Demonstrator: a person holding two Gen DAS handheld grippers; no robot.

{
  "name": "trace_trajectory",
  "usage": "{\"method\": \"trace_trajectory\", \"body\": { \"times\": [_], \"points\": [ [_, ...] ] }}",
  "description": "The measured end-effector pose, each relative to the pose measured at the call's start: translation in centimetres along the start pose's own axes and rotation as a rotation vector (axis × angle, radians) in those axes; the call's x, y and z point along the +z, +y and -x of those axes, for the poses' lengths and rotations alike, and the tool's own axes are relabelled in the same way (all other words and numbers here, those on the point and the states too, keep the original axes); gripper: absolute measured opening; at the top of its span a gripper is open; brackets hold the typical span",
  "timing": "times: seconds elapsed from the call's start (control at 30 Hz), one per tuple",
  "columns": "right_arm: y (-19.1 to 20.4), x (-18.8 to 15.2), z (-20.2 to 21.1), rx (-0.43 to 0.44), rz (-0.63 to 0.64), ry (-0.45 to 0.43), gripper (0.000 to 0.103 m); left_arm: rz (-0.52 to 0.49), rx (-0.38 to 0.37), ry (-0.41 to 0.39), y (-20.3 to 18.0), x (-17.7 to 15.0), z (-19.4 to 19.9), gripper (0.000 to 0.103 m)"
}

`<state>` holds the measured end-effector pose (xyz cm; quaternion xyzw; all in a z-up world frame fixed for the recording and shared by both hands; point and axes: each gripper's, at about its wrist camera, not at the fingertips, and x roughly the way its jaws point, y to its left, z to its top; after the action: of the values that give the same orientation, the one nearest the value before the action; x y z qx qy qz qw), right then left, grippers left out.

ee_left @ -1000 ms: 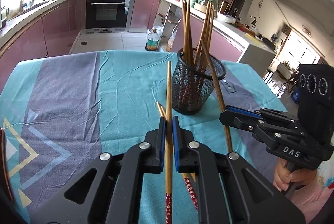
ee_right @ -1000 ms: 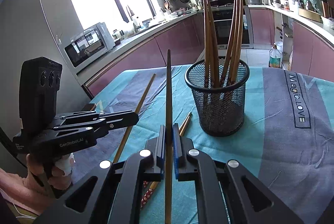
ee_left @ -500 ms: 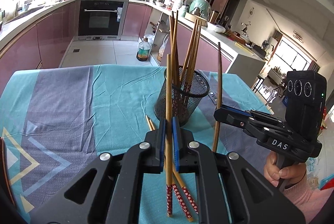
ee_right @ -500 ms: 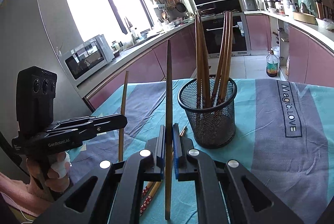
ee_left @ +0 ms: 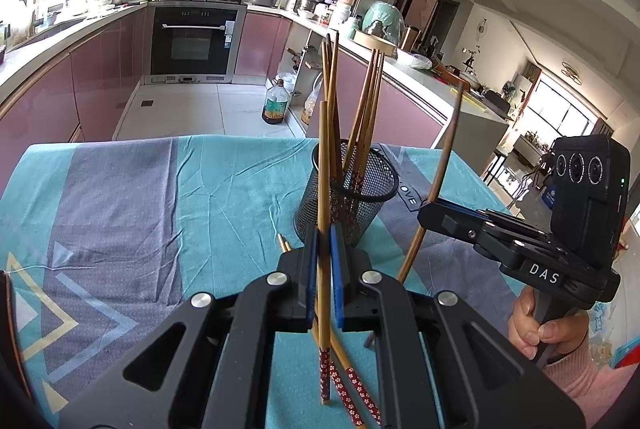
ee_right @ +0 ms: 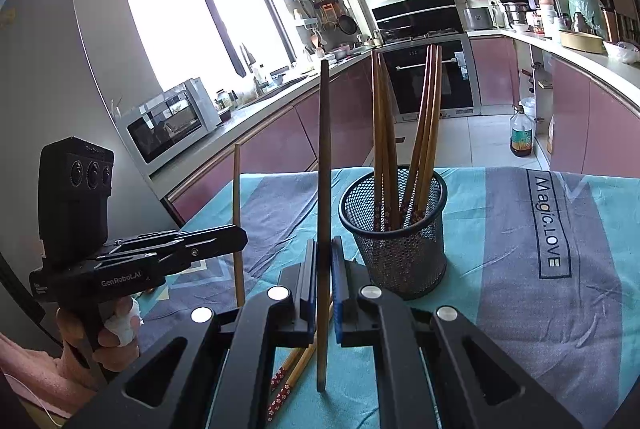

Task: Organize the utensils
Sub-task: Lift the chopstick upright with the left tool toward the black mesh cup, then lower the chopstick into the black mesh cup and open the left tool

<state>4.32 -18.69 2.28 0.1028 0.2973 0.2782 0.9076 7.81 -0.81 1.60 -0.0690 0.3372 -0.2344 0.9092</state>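
Observation:
My left gripper [ee_left: 323, 257] is shut on a light bamboo chopstick [ee_left: 323, 157] with a red flowered end, held nearly upright just in front of the black mesh cup [ee_left: 360, 205]. My right gripper [ee_right: 323, 269] is shut on a dark brown chopstick [ee_right: 324, 149], also upright, left of the mesh cup [ee_right: 400, 237]. Several chopsticks stand in the cup. From the left wrist, the right gripper [ee_left: 425, 215] shows to the cup's right with its dark chopstick [ee_left: 446, 153]. From the right wrist, the left gripper [ee_right: 240, 239] shows at left with its chopstick [ee_right: 237, 189]. Two more chopsticks [ee_right: 292, 377] lie on the cloth under both grippers.
A teal and grey tablecloth [ee_left: 160, 197] covers the table, printed with "Magic.LOVE" [ee_right: 550, 221] right of the cup. Beyond the far edge are pink kitchen cabinets, an oven [ee_left: 192, 45] and an oil bottle [ee_left: 275, 105] on the floor. A hand [ee_left: 544, 333] grips each handle.
Both grippers have risen slightly, each with its chopstick lifted off the cloth and swung more upright. The cup and the two lying chopsticks stay put.

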Motion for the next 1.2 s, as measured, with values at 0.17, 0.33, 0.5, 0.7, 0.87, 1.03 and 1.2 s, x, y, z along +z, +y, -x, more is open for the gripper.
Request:
{"method": "trace_trajectory", "body": {
  "times": [0.17, 0.33, 0.5, 0.7, 0.87, 1.03, 1.2],
  "points": [
    [0.0, 0.2, 0.3, -0.001, 0.001, -0.014, 0.005, 0.003, -0.005, -0.012, 0.1, 0.3, 0.3, 0.007],
    [0.0, 0.7, 0.8, -0.003, 0.005, -0.033, 0.005, 0.006, -0.013, -0.024, 0.2, 0.5, 0.5, 0.007],
    [-0.1, 1.0, 0.9, -0.009, 0.009, -0.045, 0.006, 0.015, -0.021, -0.04, 0.5, 0.8, 1.0, 0.007],
    [0.0, 1.4, 1.2, -0.009, 0.014, -0.056, 0.005, 0.01, -0.025, -0.057, 0.2, 1.4, 1.2, 0.007],
    [0.1, 1.9, 1.5, -0.011, 0.024, -0.068, 0.005, -0.001, -0.024, -0.064, -0.1, 1.8, 1.1, 0.007],
    [0.2, 2.3, 1.6, -0.013, 0.032, -0.075, 0.005, -0.008, -0.028, -0.071, -0.3, 1.9, 1.2, 0.007],
    [0.4, 2.8, 1.8, -0.015, 0.04, -0.086, 0.005, -0.016, -0.035, -0.083, -0.5, 2.2, 1.5, 0.007]
  ]
}}
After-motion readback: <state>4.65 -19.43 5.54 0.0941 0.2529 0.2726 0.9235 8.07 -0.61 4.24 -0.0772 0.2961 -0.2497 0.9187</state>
